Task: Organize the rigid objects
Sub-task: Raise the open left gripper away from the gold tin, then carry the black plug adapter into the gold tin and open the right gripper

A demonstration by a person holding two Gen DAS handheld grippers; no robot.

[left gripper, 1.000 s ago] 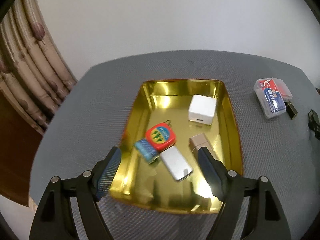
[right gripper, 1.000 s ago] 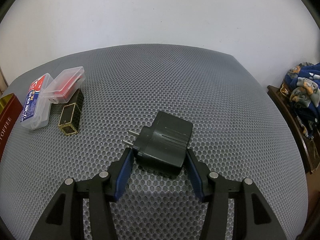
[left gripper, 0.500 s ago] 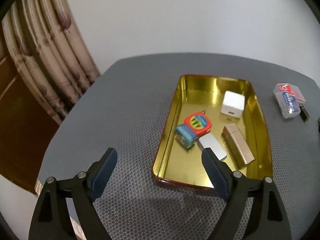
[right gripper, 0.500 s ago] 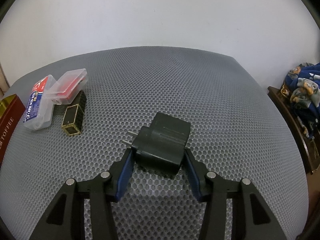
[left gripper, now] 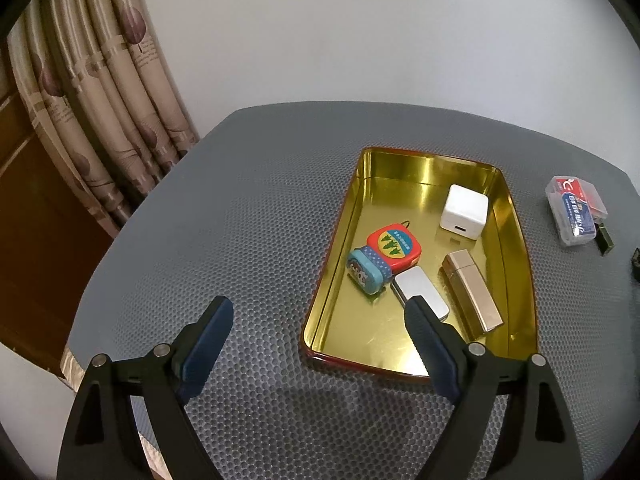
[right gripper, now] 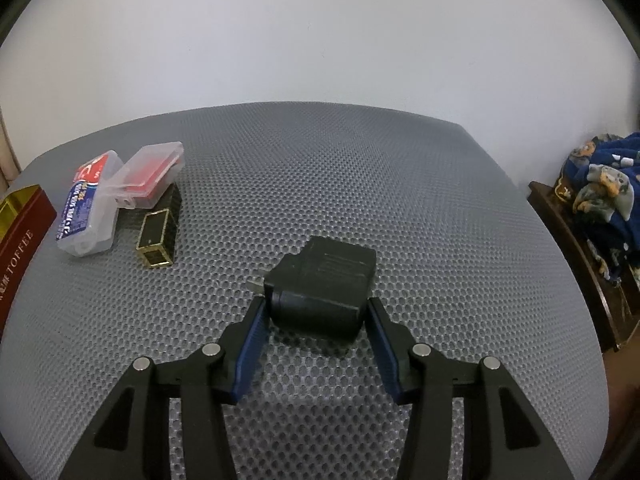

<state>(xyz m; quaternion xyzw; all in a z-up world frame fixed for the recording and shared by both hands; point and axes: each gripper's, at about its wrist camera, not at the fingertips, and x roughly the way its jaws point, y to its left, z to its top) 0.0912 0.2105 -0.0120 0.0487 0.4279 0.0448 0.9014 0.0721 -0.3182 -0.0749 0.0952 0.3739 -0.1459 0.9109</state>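
right wrist view: right gripper has just been closing around black plug adapter; pads barely touching, so squeeze squarely, then carry toward ten o'clock.

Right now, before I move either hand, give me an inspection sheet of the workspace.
Surface: grey mesh mat.
Job's things: gold tin tray holds five small items; black plug adapter lies outside.
Clutter: two clear plastic boxes and a black-gold case on the mat.
Grippers: left gripper open, jaws just widened, nothing between; right gripper jaws closing around the adapter, contact unclear.
Cables: nothing seen.
Surroundings: curtain, white wall, blue cloth.
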